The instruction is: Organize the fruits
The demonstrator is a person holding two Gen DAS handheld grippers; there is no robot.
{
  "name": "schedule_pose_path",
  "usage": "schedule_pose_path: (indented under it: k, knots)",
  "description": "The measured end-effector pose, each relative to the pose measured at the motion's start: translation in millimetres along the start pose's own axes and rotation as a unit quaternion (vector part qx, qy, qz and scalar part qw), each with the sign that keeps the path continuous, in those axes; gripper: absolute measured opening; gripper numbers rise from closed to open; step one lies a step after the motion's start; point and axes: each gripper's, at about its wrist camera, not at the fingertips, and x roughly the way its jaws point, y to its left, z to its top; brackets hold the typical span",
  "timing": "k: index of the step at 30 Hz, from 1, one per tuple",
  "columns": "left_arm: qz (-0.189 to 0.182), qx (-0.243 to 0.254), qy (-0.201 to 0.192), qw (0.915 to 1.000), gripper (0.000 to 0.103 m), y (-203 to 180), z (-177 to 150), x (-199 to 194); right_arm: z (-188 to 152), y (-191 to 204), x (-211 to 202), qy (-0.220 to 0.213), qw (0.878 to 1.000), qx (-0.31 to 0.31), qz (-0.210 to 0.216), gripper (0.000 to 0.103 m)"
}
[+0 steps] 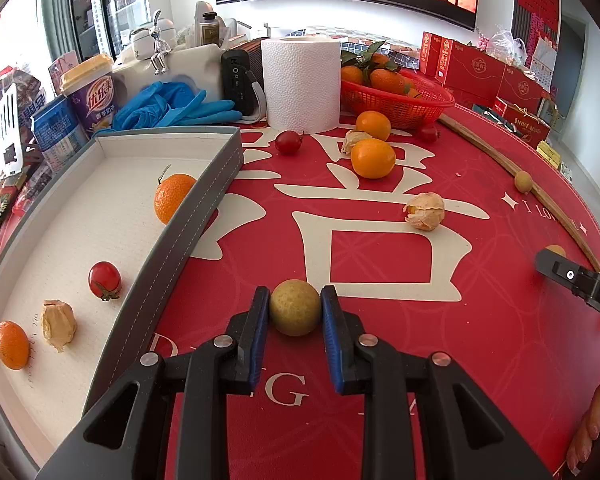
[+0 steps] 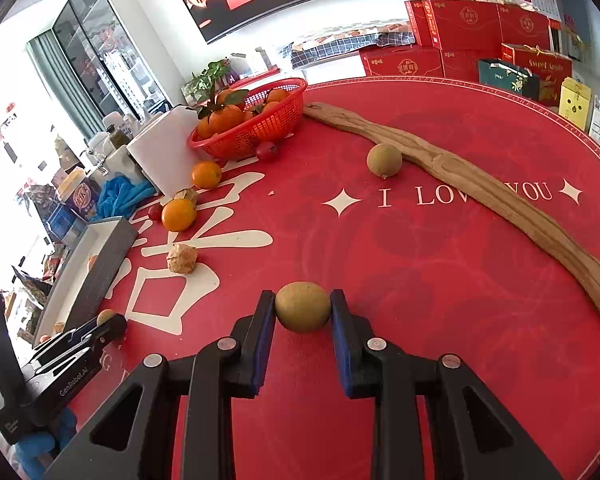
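Red tablecloth (image 1: 380,264), longan (image 1: 295,307) between tongs (image 1: 295,312)

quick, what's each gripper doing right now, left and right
Left gripper: closed on a round brown-green fruit.
Right gripper: closed on another round brown-green fruit.

The left gripper (image 1: 295,312) jaws clamp a round tan fruit (image 1: 295,307) beside the grey-walled tray (image 1: 188,216).
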Motion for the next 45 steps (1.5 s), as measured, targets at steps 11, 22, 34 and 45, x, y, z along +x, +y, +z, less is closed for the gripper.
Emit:
schedule_pose_path:
  k: [11,22,34,45]
  knots:
    - [0.000,0.000,0.000,1.0000,0.028,0.2,-0.1,-0.1,-0.3,-3.5,-0.7,0.000,1.000,0.007,0.007,0.029]
    - [0.000,0.000,0.000,1.0000,0.028,0.3,-0.3,-0.3,-0.1,-4.0,-0.7,0.000,1.000,0.007,0.008,0.029]
    - [-0.001,-0.001,0.000,1.0000,0.028,0.4,-0.2,-0.2,-0.2,-4.0,-0.4,-0.001,1.000,0.007,0.009,0.029]
    - [-0.001,-0.001,0.000,1.0000,0.028,1.1,-0.2,-0.6,-0.4,-4.0,-0.5,-0.001,1.000,0.007,0.008,0.029]
